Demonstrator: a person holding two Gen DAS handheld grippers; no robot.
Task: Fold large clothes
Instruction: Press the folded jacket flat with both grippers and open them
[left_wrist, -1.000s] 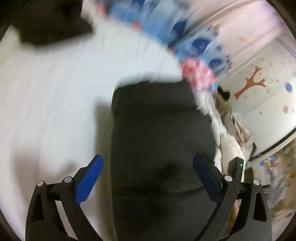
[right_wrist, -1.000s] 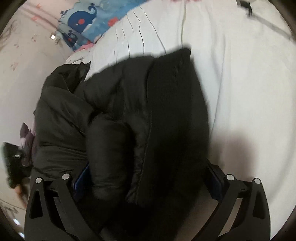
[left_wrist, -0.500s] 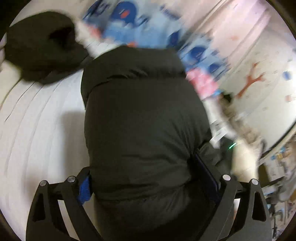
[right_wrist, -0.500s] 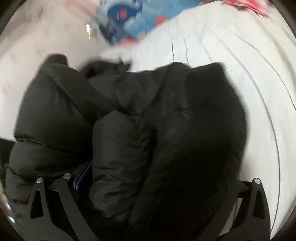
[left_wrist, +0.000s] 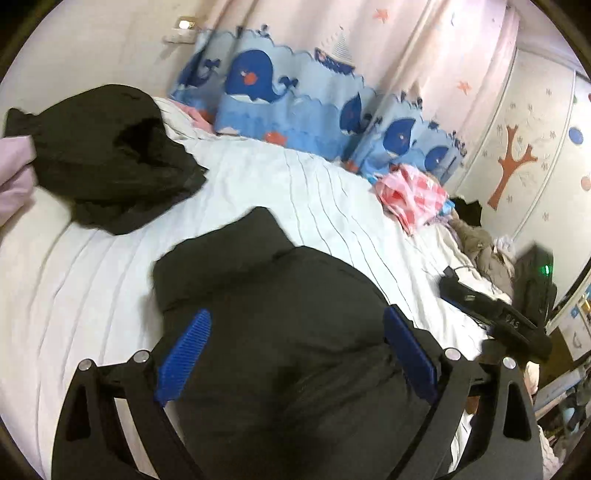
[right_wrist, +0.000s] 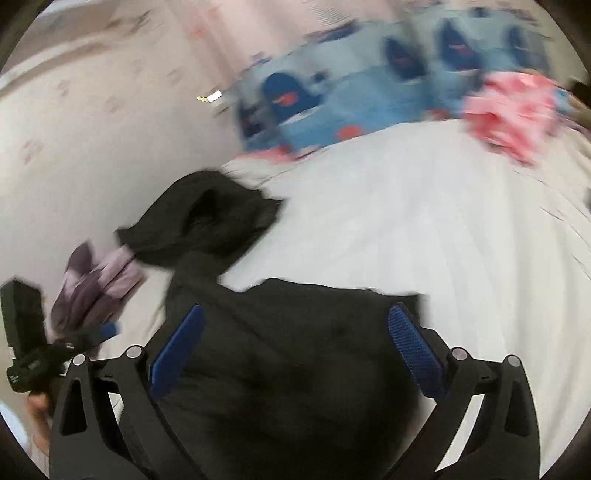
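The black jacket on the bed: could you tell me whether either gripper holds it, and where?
Neither holds it: both the left gripper and right gripper are open above the black jacket.

- The left gripper is a black plastic frame with two splayed arms, each pierced by a slot-shaped cut-out.
- Its fingers carry bright blue pads with fine ribbing across the face.
- Round silver screw heads sit at the pivots, two on each side of the frame.
- The right gripper has the same build: black arms, ribbed blue fingers, paired silver screws.
- In the left wrist view the other unit's black body shows a small green light and faint white lettering, too small to read.
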